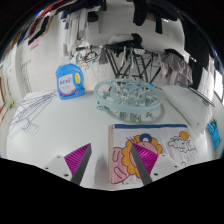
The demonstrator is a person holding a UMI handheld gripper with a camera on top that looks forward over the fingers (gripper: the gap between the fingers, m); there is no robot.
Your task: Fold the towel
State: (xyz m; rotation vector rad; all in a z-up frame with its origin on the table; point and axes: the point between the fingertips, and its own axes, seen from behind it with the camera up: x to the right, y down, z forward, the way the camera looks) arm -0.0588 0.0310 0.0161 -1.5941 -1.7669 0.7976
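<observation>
The towel (165, 148) is a white cloth printed with pink, orange and blue cartoon shapes. It lies flat on the white table (85, 125), just ahead of the fingers and to the right. My gripper (110, 146) is open and holds nothing. Its left finger (80, 158) is over bare table. Its right finger (142, 158) is over the towel's near edge. The towel's left edge runs between the two fingers.
A blue detergent bottle (68, 80) stands at the far left of the table. A clear plastic rack (128, 97) stands beyond the towel. A white sheet with line drawings (30, 115) lies at the left. Dark stands and furniture (130, 58) are behind the table.
</observation>
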